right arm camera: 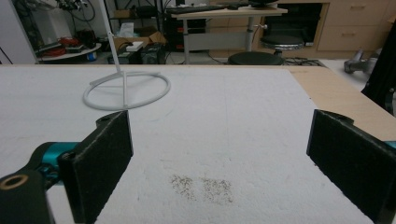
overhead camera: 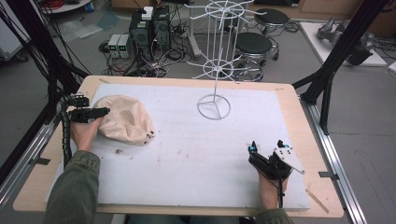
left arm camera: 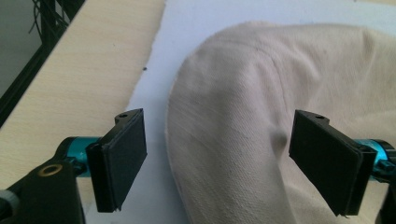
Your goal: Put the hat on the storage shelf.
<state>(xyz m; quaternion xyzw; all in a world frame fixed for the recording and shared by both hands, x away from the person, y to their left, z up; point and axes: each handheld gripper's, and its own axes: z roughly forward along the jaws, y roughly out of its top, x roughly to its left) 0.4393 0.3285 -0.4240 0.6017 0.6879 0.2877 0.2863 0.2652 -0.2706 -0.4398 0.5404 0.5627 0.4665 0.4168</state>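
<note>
Near the front right of the surface (overhead camera: 196, 154), right gripper (overhead camera: 267, 148) resting low, fingers (right arm camera: 100, 163) spread wide around nothing but white mat and a brownish stain (right arm camera: 203, 185); best left parked there, clear of the work. Farther back on the left, left gripper (overhead camera: 100, 112) at the edge of the cream cloth hat (overhead camera: 125, 119), fingers (left arm camera: 122, 156) wide apart, a raised fold of the fabric between them but not yet pinched. For a sound grasp: push in a little deeper so the pads straddle the fold itself rather than its sloping flank, close squarely on a doubled thickness near the rim, then lift gently to avoid dragging the whole hat across the mat. Soft cloth, probably prone to slipping from a shallow bite. Beyond, well apart toward the far middle, white wire stand (overhead camera: 215, 70) with its ring base (right arm camera: 126, 91), upright, a likely place for hanging.
</note>
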